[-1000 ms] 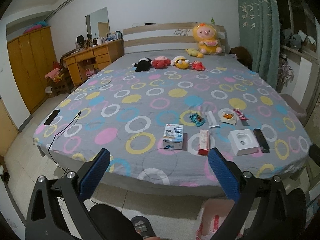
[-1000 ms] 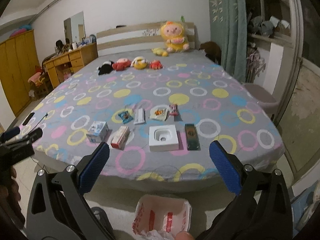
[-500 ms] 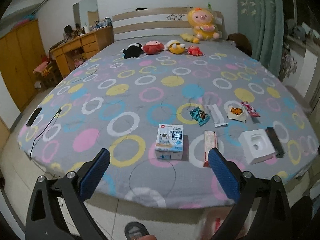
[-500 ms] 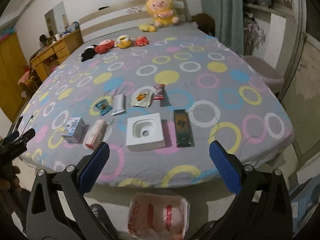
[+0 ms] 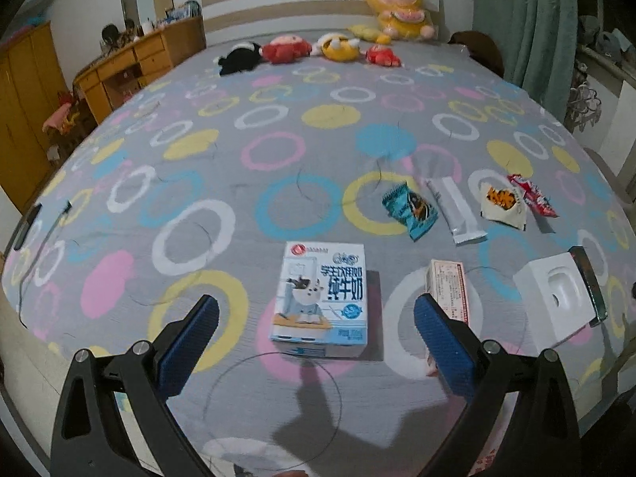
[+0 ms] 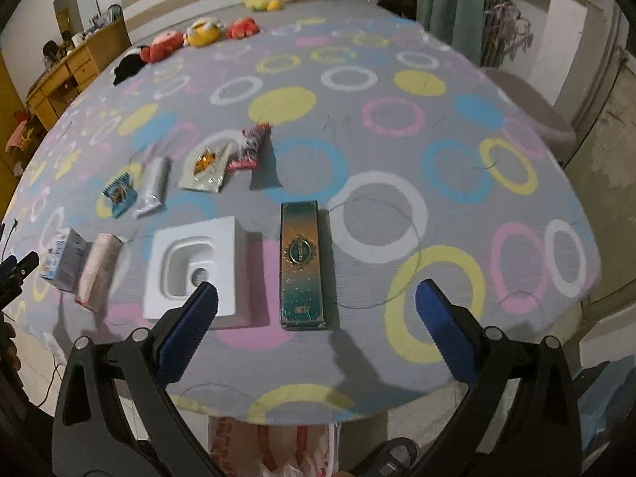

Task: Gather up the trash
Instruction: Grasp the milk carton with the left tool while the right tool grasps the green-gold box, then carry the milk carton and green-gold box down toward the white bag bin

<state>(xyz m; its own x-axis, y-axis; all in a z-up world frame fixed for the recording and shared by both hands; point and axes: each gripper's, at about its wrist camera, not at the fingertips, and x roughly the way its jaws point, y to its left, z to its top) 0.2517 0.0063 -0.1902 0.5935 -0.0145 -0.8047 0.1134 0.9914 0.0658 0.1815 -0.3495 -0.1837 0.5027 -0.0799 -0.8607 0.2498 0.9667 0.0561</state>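
Both grippers hover over the near edge of the bed (image 5: 278, 151), fingers spread wide and holding nothing. The left gripper (image 5: 316, 324) is centred on the milk carton (image 5: 321, 298), a small rectangular cardboard box lying flat with its printed face up; the carton sits between the two blue ribbed pads, which judging by the framing puts it in line as the first item to grip. The right gripper (image 6: 317, 302) is centred on the dark green box (image 6: 301, 264), a long, narrow, glossy carton lying flat with its long axis pointing away from the camera. The trash is laid out in two loose rows near the foot of the bed, probably to keep every piece within reach from the bedside. Near row: milk carton, pink box (image 5: 449, 290), white tray (image 6: 192, 266) of rigid moulded plastic with a recessed well, and the dark green box. Far row: blue wrapper (image 5: 409, 208), silver wrapper (image 5: 457, 208), cream packet (image 5: 503, 204) and red wrapper (image 5: 530, 198), all thin, crinkled film that will likely deform when pinched. A plastic bag (image 6: 274, 443), white with red print, stands open on the floor just below the bed edge, placed to receive the items.
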